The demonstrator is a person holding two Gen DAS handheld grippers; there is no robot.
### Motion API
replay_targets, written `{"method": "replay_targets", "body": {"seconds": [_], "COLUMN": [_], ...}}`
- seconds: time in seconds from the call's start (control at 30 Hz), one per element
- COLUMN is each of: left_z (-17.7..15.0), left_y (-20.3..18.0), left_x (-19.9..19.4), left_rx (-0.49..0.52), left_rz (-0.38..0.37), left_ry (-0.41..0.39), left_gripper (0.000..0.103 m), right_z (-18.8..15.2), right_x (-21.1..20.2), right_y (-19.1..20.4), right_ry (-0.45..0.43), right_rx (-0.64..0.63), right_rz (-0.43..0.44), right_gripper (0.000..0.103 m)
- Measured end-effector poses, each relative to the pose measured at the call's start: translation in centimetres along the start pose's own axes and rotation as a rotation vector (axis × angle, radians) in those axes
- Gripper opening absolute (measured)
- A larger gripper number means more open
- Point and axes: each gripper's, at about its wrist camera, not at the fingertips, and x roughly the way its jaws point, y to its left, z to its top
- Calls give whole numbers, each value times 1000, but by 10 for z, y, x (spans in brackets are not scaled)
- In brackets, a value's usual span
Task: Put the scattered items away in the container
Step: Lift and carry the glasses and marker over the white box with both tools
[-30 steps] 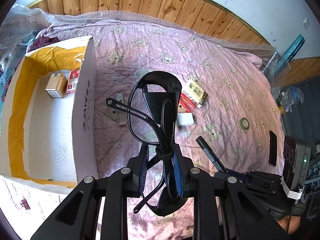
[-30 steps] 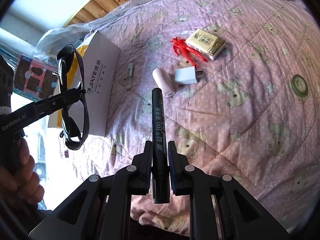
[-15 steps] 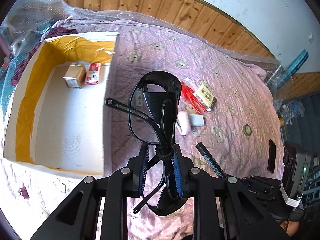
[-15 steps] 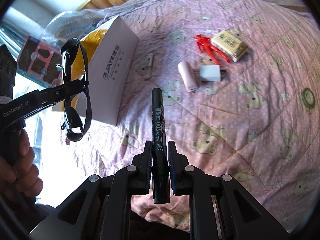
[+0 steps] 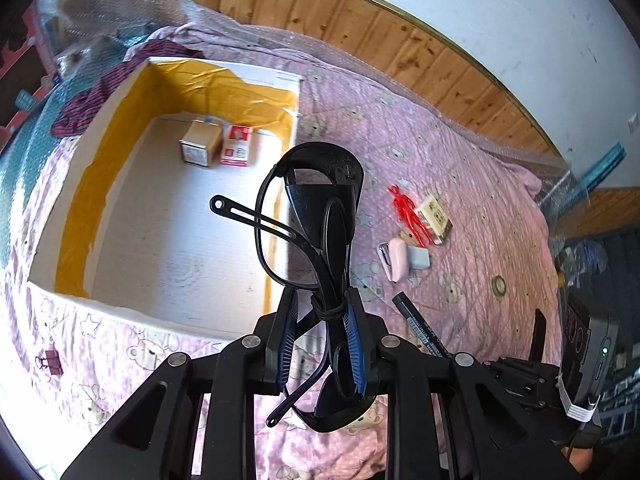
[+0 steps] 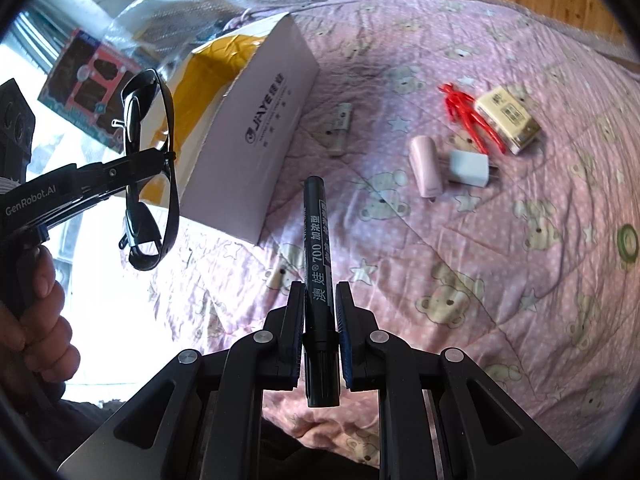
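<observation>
Two small boxes (image 5: 216, 147) already lie in the open cardboard box (image 5: 120, 168). The left gripper (image 5: 322, 336) is clamped on black sunglasses (image 5: 316, 224), hovering over its near edge; the right gripper (image 6: 320, 312) pinches a black marker (image 6: 317, 240) above the quilt (image 6: 460, 260). A pink stapler (image 6: 426, 166), charger (image 6: 468, 169), red clip (image 6: 468, 116) and card pack (image 6: 508, 118) wait.

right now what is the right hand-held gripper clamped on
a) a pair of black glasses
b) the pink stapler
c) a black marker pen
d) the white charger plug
c: in the right wrist view the right hand-held gripper is shut on the black marker pen, while the black glasses are in the left hand-held gripper, and the pink stapler and white charger plug lie on the quilt.
</observation>
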Motion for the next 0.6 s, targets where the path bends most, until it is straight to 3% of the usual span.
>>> {"method": "replay_targets", "body": {"seconds": [0.6], "left_z": [7], "left_y": [47], "left_x": [-31], "left_rx": [-70], "left_rz": [50], "left_ry": [-79], "left_gripper": [25], "right_z": [32], "right_x": [8], "right_y": [55], "right_ry": [4], "right_rx": [-137], "right_rz": [36], "right_gripper": [16]}}
